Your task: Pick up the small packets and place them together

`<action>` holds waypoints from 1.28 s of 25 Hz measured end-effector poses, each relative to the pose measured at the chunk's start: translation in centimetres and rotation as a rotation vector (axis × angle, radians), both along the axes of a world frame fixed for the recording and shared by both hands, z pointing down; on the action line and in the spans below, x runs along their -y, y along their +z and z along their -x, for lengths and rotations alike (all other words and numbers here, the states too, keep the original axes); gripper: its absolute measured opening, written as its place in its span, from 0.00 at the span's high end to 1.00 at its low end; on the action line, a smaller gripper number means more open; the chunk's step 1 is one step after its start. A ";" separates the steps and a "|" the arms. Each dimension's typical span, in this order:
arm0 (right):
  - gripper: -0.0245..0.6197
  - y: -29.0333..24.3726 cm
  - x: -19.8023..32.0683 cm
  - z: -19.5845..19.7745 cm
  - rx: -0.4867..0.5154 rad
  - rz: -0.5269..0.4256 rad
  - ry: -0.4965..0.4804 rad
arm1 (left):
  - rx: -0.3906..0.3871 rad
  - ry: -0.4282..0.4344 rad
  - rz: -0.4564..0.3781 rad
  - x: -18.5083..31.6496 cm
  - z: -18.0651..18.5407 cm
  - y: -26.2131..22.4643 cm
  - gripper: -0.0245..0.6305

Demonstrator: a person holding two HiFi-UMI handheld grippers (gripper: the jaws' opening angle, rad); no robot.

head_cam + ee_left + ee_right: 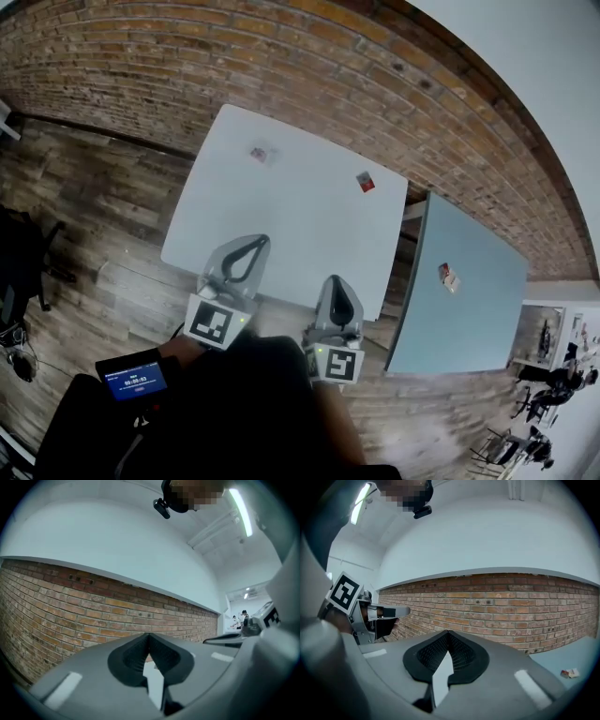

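Head view: both grippers held over the near edge of the white counter [281, 225], left gripper [261, 242] on the left and right gripper [338, 281] just right of it, apart from each other and pointing toward the far brick wall [187, 56]. Three small packets, none held: the left packet [262, 153] lies near the far edge of the white counter, the middle packet [366, 182] near its far right corner, and the right packet [448, 277] alone on the blue-grey counter [469, 319] to the right, well apart from the other two. Only this view shows all three packets, plus the wood floor [103, 216] and a small screen [136, 382] on the left wrist. Left gripper view: jaws together at the tips, nothing between them; brick wall ahead, no packet visible, the other gripper's edge at right. Right gripper view: jaws closed tip to tip, empty. It shows the right packet low at the right on the blue-grey top, and the left gripper at left. Both gripper views show the ceiling light strip [240, 510], which the head view does not.
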State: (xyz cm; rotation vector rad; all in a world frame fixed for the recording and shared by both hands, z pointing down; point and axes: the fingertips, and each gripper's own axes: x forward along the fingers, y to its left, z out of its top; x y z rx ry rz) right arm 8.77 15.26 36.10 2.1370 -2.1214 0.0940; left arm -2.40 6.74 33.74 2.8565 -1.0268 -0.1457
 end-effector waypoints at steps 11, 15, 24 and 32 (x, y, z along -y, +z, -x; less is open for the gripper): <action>0.96 2.8 2.7 -1.1 0.012 0.070 0.007 | 0.032 -0.025 0.033 2.9 1.0 1.7 0.96; 0.96 2.6 4.3 -2.6 0.025 0.045 -0.004 | 0.041 -0.055 0.026 3.6 0.7 1.5 0.96; 0.96 2.6 6.8 -7.5 0.012 0.048 -0.008 | 0.042 -0.076 -0.001 6.3 -4.2 0.6 0.96; 0.96 4.1 9.6 -14.2 0.037 0.074 -0.025 | 0.062 -0.095 -0.004 8.5 -9.4 0.6 0.96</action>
